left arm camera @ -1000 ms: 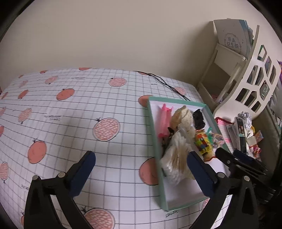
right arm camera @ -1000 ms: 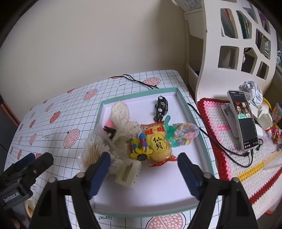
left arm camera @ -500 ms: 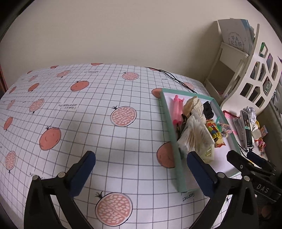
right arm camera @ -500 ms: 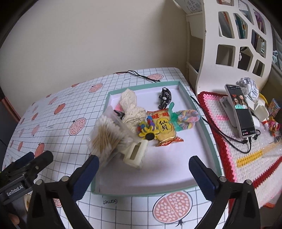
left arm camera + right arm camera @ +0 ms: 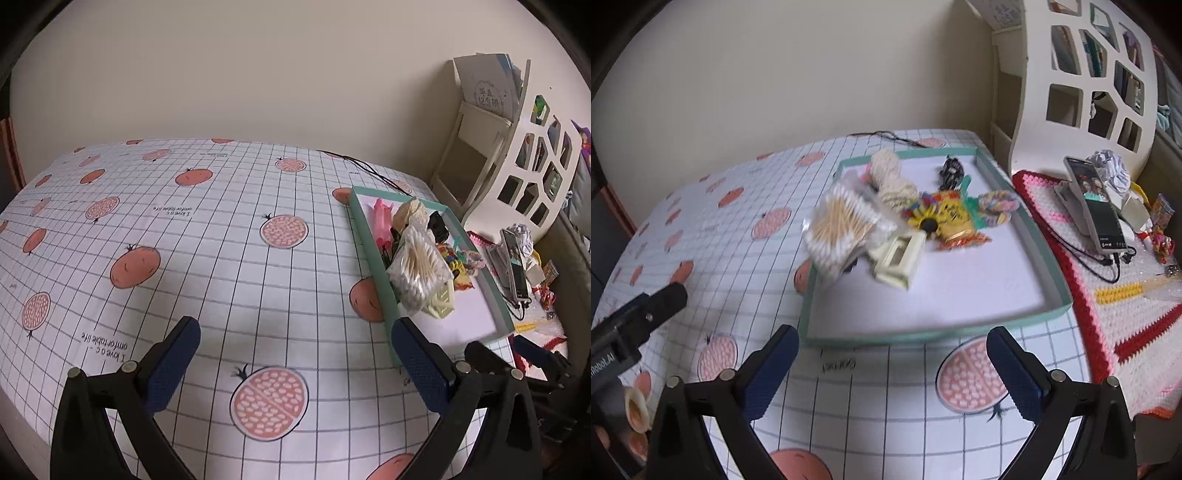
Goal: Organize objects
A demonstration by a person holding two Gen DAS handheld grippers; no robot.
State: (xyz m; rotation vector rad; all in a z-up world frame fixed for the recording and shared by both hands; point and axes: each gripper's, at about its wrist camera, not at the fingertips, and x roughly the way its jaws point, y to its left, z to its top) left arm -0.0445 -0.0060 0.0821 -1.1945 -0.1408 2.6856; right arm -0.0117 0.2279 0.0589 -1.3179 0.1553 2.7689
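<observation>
Both grippers have pulled back from the tray [image 5: 1049, 266] since a moment ago. Before, the right gripper [image 5: 892, 373] sat close over the pile of things; now it hangs over the near tablecloth [image 5: 221, 277], and the whole tray shows past it. The left gripper [image 5: 295, 358] has backed away too, and the tray looks smaller, on its right side. Both grippers have their fingers spread wide, with nothing between them.

All the small things sit in the tray: the bag of cotton swabs [image 5: 846, 229], the cream clip [image 5: 899, 260], the yellow snack packet [image 5: 951, 221], the sunflower toy [image 5: 925, 218], the ball of string [image 5: 890, 177], the black toy car [image 5: 951, 171] and the rainbow hair tie [image 5: 997, 206]. In the left view a pink thing [image 5: 382, 218] lies by the tray's left wall.

Nothing lies loose on the tablecloth, so the tidying looks just about done, or it may only be a pause before the next pick.

The tray's long side runs from near to far, toward the wall. The swab bag leans on the tray's left rim, a bit tilted, and the sticks inside seem to point from near left to far right. The toy car's long way runs near to far. The near half of the tray is bare.
</observation>
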